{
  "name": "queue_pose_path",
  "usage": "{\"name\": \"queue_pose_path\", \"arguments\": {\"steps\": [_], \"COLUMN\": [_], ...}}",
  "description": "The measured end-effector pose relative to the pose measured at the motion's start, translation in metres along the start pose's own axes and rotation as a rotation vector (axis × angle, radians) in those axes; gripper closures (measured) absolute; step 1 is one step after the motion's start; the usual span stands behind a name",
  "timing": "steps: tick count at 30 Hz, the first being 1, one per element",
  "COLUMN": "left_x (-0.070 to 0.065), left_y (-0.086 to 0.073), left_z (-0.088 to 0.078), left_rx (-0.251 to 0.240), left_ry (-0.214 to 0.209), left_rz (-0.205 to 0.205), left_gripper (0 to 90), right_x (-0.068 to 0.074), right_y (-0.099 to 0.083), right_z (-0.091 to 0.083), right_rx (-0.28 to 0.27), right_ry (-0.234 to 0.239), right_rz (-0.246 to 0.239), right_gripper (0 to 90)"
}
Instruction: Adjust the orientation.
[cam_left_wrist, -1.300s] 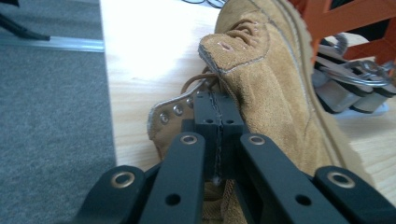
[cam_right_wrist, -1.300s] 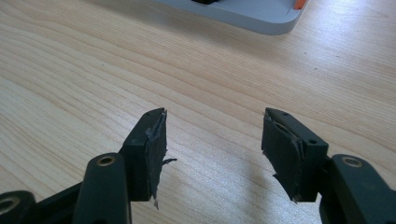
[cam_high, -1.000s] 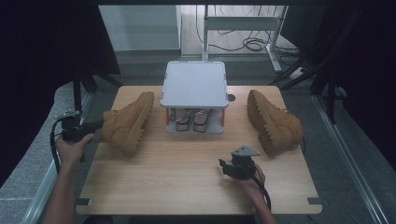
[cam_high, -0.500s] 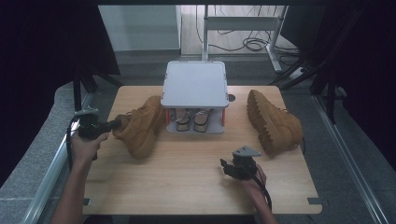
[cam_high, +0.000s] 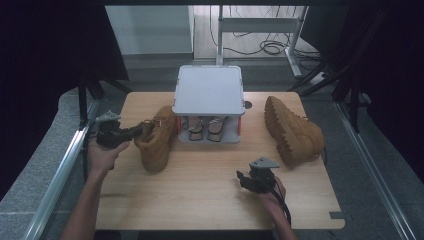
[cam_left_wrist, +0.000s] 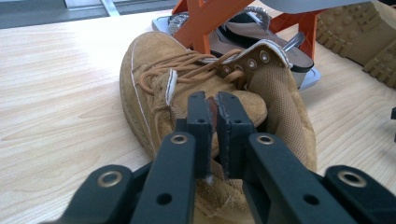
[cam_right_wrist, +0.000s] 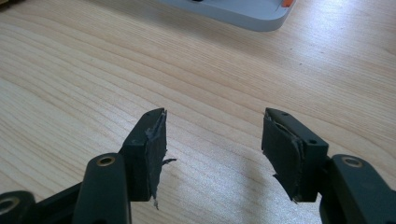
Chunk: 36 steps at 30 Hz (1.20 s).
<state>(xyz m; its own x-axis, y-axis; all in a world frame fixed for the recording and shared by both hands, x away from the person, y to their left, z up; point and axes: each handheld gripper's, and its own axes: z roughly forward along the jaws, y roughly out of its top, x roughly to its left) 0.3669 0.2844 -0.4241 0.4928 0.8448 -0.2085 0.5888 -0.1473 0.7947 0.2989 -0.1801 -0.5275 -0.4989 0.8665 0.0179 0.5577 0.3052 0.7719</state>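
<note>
— Left hand-held gripper (cam_high: 142, 131)?
— Pinching the back edge of the left boot (cam_high: 157, 145). Black jaws almost together in the left gripper view (cam_left_wrist: 211, 100), with a thin bit of brown boot edge squeezed between. Just been opening a tiny bit, yet pressing on that edge all the same.

— And the left boot (cam_left_wrist: 154, 79) itself?
— On the left part of the worktop (cam_high: 200, 200), just beside the grey-topped rack (cam_high: 209, 90). Laces on top, mesh inside showing. Flat down or lifted a little? Hard to tell.

— Under that grey top?
— Orange legs (cam_left_wrist: 205, 18) and a pair of sandals (cam_high: 207, 129) on the low shelf.

— Right hand-held gripper (cam_high: 241, 178)?
— Open. Wide gap between the two jaws in the right gripper view (cam_right_wrist: 212, 121), with only bare wood (cam_right_wrist: 93, 70) behind. Low over the near part of the worktop, held in the right hand (cam_high: 272, 192). Gripping nothing.

— Other boot?
— Right boot (cam_high: 295, 132) lying on its side on the right part of the worktop, bumpy sole turned toward the rack. Well apart from the left boot, rack in between. Near the right hand-held gripper, not touching.

— Left hand (cam_high: 105, 155)?
— Wrapped round the gripper's handle, out past the left edge of the worktop.
</note>
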Motion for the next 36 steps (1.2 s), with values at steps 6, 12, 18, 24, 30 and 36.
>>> {"name": "queue_pose_path", "arguments": {"steps": [6,12,18,24,30,36], "left_x": [-0.003,-0.002,0.003,0.006,0.004,0.009], "left_y": [0.003,0.012,0.015,0.014,0.016,0.011], "left_z": [-0.009,-0.008,0.02,0.041,0.041,0.039], "left_rx": [-0.033,-0.008,0.088,0.164,0.177,0.133], "left_ry": [0.073,0.159,0.165,0.156,0.162,0.131], "left_rz": [-0.013,-0.026,-0.05,-0.074,-0.078,-0.131], "left_gripper": [71.3,58.6,54.3,56.4,74.1,78.1], "right_x": [0.0,0.002,0.003,0.002,0.003,0.003], "right_y": [0.0,-0.001,-0.001,-0.001,-0.002,-0.001], "right_z": [0.0,0.002,0.003,0.003,0.004,0.004], "right_rx": [0.004,0.006,0.011,0.01,0.015,0.014], "right_ry": [-0.005,-0.005,-0.01,-0.014,-0.016,-0.02], "right_rz": [-0.003,-0.008,-0.016,-0.016,-0.018,-0.021], "right_gripper": [40.3,40.3,40.2,40.1,40.1,40.1]}}
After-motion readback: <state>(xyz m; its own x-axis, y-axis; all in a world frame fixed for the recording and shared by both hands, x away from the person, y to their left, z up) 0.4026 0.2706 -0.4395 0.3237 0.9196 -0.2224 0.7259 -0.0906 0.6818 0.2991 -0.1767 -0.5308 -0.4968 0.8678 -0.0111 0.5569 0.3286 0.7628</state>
